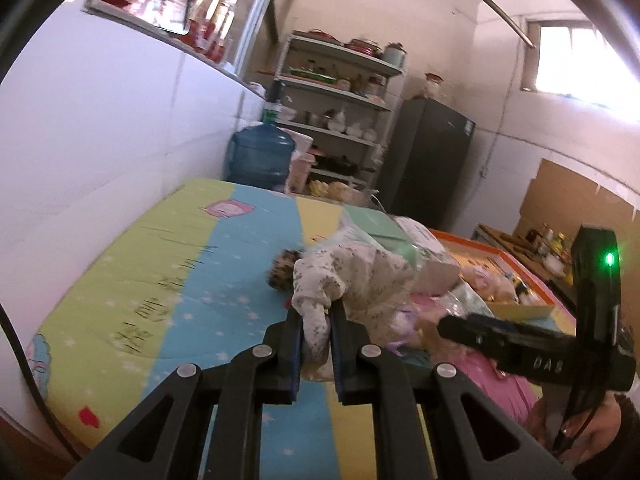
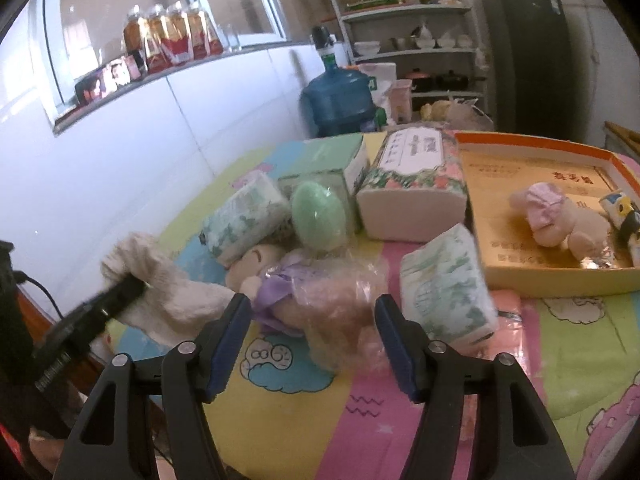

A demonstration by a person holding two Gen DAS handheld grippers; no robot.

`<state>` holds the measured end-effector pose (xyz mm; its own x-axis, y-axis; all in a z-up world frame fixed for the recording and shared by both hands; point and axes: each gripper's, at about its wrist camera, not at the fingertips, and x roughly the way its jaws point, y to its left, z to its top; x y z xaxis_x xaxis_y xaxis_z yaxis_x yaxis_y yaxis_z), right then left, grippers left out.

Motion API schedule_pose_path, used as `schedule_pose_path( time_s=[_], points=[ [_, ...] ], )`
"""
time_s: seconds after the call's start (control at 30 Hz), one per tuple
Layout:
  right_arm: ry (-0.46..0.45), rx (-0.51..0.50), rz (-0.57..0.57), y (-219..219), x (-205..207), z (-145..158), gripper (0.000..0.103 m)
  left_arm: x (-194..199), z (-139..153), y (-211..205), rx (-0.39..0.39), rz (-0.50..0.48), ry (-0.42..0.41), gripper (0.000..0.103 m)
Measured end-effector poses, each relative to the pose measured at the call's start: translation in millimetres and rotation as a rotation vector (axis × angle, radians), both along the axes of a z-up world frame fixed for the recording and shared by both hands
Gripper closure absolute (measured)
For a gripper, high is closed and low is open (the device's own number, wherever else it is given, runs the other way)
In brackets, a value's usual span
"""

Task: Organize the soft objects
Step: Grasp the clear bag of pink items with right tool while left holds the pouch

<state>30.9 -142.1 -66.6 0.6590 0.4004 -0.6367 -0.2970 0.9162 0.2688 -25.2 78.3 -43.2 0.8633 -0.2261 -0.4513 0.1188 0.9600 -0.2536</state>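
Observation:
My left gripper [image 1: 316, 316] is shut on a white speckled plush toy [image 1: 340, 284] and holds its limb over the colourful mat [image 1: 160, 272]; the toy also shows at the left of the right wrist view [image 2: 160, 280]. My right gripper [image 2: 312, 312] is open, with a plastic-wrapped plush doll in purple [image 2: 312, 296] lying between and just beyond its fingers. A green soft egg [image 2: 318, 216], two tissue packs [image 2: 244, 216] [image 2: 444, 288] and a floral tissue box [image 2: 416, 184] lie around it. A pink plush [image 2: 560, 220] lies in the orange-rimmed box [image 2: 560, 280].
A white wall [image 1: 100, 140] runs along the left of the table. A blue water jug [image 2: 340, 100], shelving [image 2: 408, 32] and a dark fridge [image 2: 528, 60] stand behind. A green box [image 2: 328, 160] sits at the back of the pile.

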Motion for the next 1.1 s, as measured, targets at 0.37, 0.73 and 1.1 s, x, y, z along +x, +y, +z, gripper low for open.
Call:
schedule_pose_path(
  time_s=[0.37,0.73,1.1],
  points=[
    [0.019,-0.060,-0.029,2,9,-11,0.029,-5,5,8,0.002,0.005,-0.039,0.090],
    [0.020,-0.069,-0.040,-6,12,-15,0.054,0,1,6,0.000,-0.009,-0.021,0.090],
    [0.035,-0.079,-0.039,-3,24,-15,0.052,0,1,4,0.002,-0.013,-0.021,0.090]
  ],
)
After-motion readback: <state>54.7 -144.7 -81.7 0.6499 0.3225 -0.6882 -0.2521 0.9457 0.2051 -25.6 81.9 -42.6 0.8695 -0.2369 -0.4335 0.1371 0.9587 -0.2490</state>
